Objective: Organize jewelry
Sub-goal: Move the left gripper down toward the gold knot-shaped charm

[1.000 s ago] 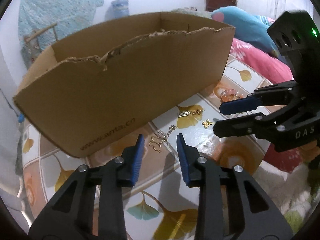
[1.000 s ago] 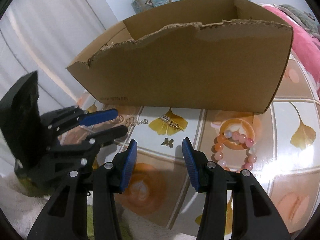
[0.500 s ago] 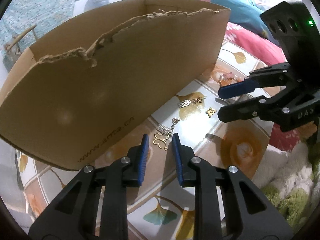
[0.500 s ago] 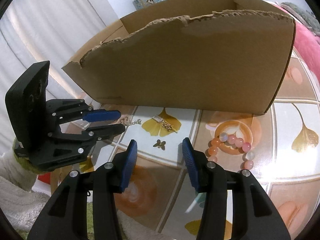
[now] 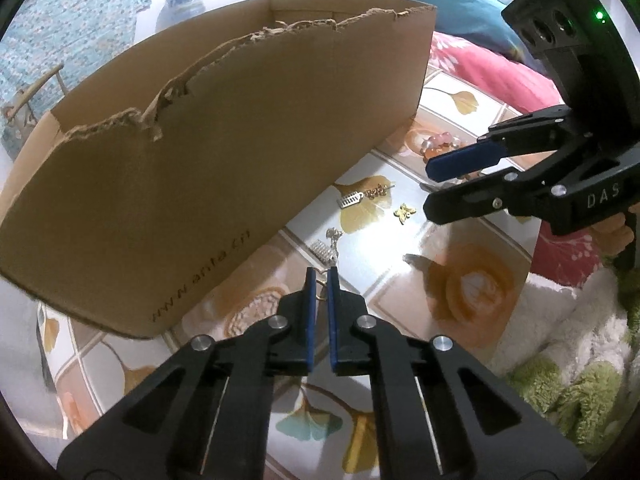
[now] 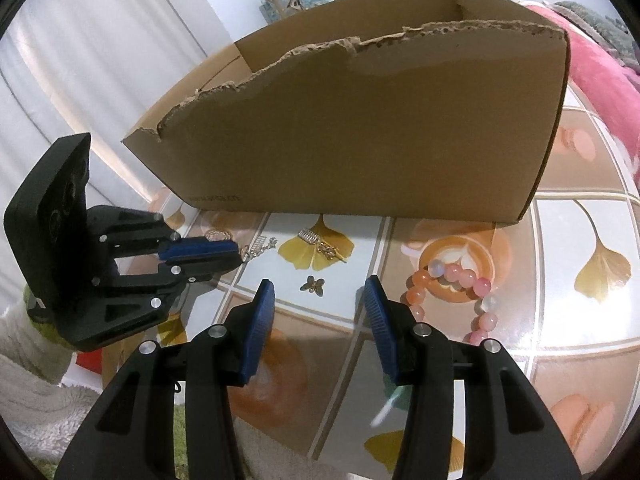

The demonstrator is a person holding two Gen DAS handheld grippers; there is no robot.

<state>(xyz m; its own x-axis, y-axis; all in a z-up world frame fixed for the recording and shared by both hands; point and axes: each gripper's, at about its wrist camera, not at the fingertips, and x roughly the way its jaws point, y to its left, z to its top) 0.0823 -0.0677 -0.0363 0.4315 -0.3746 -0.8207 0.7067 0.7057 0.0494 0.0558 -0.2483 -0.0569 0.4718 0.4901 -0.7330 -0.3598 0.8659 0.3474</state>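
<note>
Ginkgo-print tabletop [image 5: 400, 272]; cardboard box [image 5: 200, 168] behind. Left gripper [image 5: 321, 276] pinched on gold earring [image 5: 319, 294]; right gripper [image 6: 318, 300] half-open, empty.

Lighting: bright, diffuse; glare on the glossy surface [image 6: 520, 344] right of the cardboard box [image 6: 360, 152]. Fisheye bending, dark corners; slight softness.

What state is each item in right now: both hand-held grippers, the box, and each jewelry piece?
Left hand-held gripper: shut on the gold earring.
Gold earring: pinched between the pads, its silver charm on the table.
Right hand-held gripper: open, empty.
Cardboard box: upright, open-topped, front edge torn.
Bead bracelet: lying on the table.
Butterfly charm: lying flat, untouched.
Second earring: lying on the table.
</note>
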